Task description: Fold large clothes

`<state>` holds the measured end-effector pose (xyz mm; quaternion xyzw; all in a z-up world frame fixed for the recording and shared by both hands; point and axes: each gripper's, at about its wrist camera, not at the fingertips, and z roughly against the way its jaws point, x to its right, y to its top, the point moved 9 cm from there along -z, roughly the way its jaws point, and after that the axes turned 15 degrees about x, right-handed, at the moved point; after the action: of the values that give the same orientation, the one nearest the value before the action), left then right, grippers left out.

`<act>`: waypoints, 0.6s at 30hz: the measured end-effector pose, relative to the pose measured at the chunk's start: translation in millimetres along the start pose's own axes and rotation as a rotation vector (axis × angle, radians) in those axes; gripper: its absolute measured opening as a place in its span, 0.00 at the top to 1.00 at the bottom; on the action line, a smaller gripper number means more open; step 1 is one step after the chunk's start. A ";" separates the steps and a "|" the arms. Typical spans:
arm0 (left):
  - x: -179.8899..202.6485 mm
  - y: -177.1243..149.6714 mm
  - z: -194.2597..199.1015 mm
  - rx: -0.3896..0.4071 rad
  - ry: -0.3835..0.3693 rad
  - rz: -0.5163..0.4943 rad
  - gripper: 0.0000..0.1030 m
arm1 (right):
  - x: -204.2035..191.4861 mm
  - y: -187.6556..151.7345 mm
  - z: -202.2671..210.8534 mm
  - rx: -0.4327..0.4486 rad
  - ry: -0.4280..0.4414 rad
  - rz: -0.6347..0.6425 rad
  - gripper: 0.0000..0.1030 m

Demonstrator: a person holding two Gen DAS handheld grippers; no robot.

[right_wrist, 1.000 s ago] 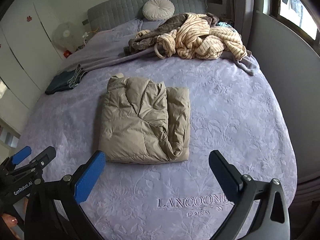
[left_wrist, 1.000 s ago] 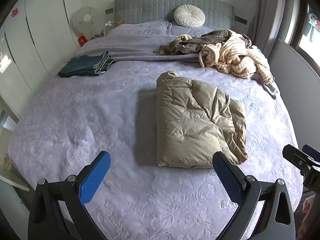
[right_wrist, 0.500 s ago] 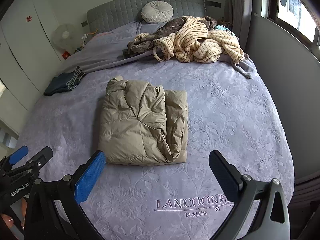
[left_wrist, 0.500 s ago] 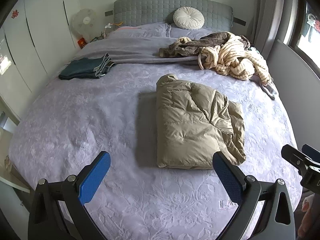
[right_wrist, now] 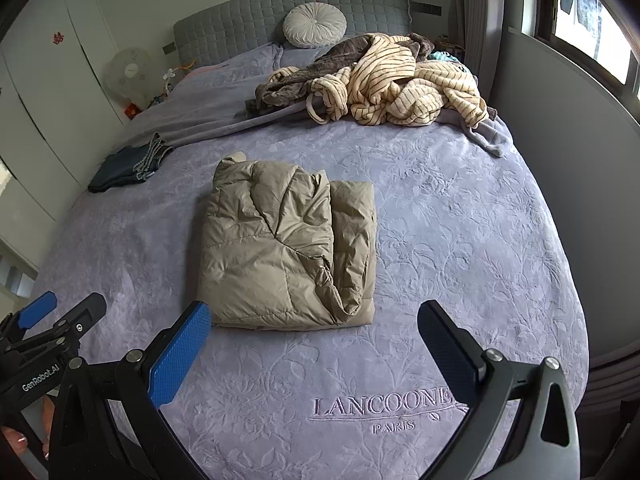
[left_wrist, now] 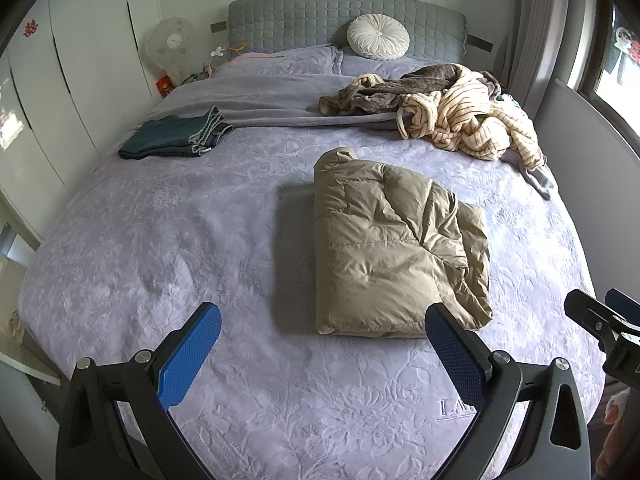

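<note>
A tan puffer jacket (left_wrist: 396,248) (right_wrist: 288,248) lies folded into a thick rectangle in the middle of the lilac bedspread (left_wrist: 160,240) (right_wrist: 460,240). My left gripper (left_wrist: 322,320) hovers open over the bed's near edge, just short of the jacket's front, nothing between its blue pads. In the right wrist view my right gripper (right_wrist: 314,318) is open too, empty, at the jacket's near right corner. Each gripper shows at the edge of the other's view: the right gripper (left_wrist: 600,324) and the left gripper (right_wrist: 52,320).
A heap of striped cream and brown clothes (left_wrist: 452,112) (right_wrist: 384,80) lies at the back right. Folded dark jeans (left_wrist: 172,136) (right_wrist: 128,164) sit at the back left. A round cushion (left_wrist: 378,36) leans on the grey headboard. A grey wall panel (right_wrist: 580,160) borders the right side.
Both grippers have drawn back and risen slightly from the bed; the jacket has not moved and both stay open.
</note>
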<state>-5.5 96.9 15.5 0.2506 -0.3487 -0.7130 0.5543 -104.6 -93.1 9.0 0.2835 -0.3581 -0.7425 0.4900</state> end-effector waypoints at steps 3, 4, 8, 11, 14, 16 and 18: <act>-0.2 0.2 -0.1 0.001 0.000 0.000 0.01 | 0.6 0.8 -0.2 0.001 0.000 0.001 0.00; -0.2 -0.2 -0.4 0.000 0.000 0.000 0.01 | 0.8 1.0 -0.4 0.001 0.001 0.002 0.00; 0.0 0.6 0.6 0.001 0.000 -0.001 0.01 | 0.1 0.9 0.4 0.001 0.001 0.002 0.00; -0.2 0.2 0.7 0.001 0.000 0.001 0.01 | -0.6 0.4 0.8 0.000 -0.001 0.000 0.00; 0.0 -0.4 -0.1 0.001 0.001 0.000 0.01 | -1.2 0.0 1.2 0.001 -0.003 -0.002 0.00; -0.1 -0.2 -0.5 0.001 -0.001 0.000 0.01 | -1.6 0.1 1.8 0.002 -0.003 -0.002 0.00; -0.1 0.3 0.2 0.001 0.001 0.000 0.01 | -1.3 0.4 1.2 0.002 -0.003 -0.001 0.00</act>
<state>-5.4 97.1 15.8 0.2512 -0.3488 -0.7127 0.5544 -104.9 -91.7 10.0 0.2833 -0.3594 -0.7428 0.4887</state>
